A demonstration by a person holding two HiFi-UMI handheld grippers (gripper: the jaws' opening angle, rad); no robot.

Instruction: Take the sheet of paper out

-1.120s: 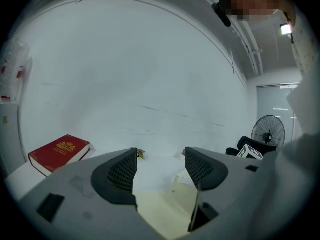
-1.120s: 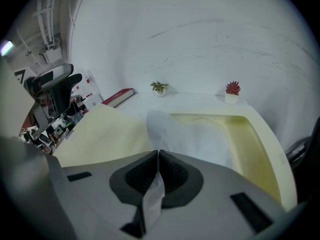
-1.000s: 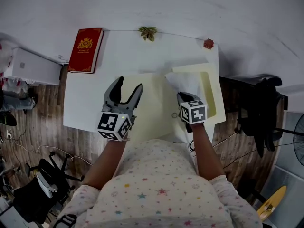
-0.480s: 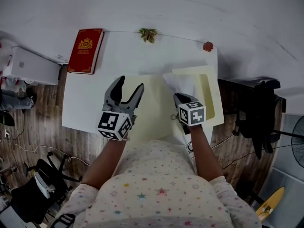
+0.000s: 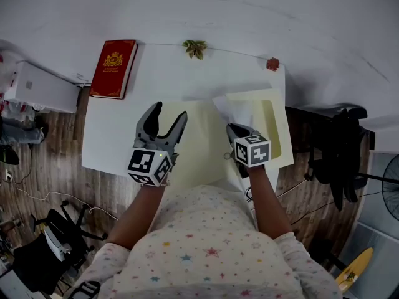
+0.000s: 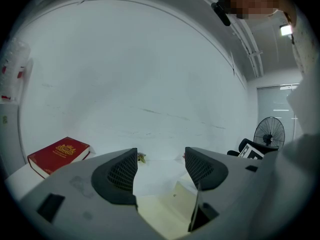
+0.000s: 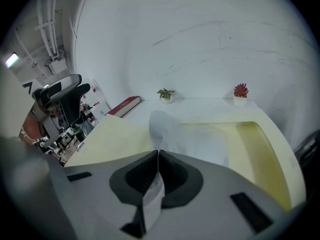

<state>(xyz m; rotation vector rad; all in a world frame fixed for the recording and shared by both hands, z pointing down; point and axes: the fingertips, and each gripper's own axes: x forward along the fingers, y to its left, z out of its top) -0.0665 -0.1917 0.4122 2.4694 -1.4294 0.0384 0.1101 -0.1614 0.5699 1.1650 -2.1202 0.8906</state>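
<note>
An open pale-yellow folder (image 5: 199,145) lies on the white table (image 5: 112,136). A white sheet of paper (image 5: 235,109) rises out of the folder's right half, its far corner curled up. My right gripper (image 5: 232,128) is shut on the sheet's near edge; in the right gripper view the paper (image 7: 200,139) runs between the closed jaws of the right gripper (image 7: 158,156) and over the folder's pocket (image 7: 262,146). My left gripper (image 5: 170,109) hangs open over the folder's left flap, holding nothing. In the left gripper view the left gripper (image 6: 160,169) frames the folder (image 6: 165,214) below.
A red book (image 5: 113,66) lies at the table's far left corner. A small green plant (image 5: 194,44) and a small red plant (image 5: 272,63) stand along the far edge by the wall. A black chair (image 5: 340,142) is right of the table, a white box (image 5: 37,86) left.
The sheet's raised corner has shifted slightly left and farther with my right gripper still shut on it. The left gripper has barely moved.
</note>
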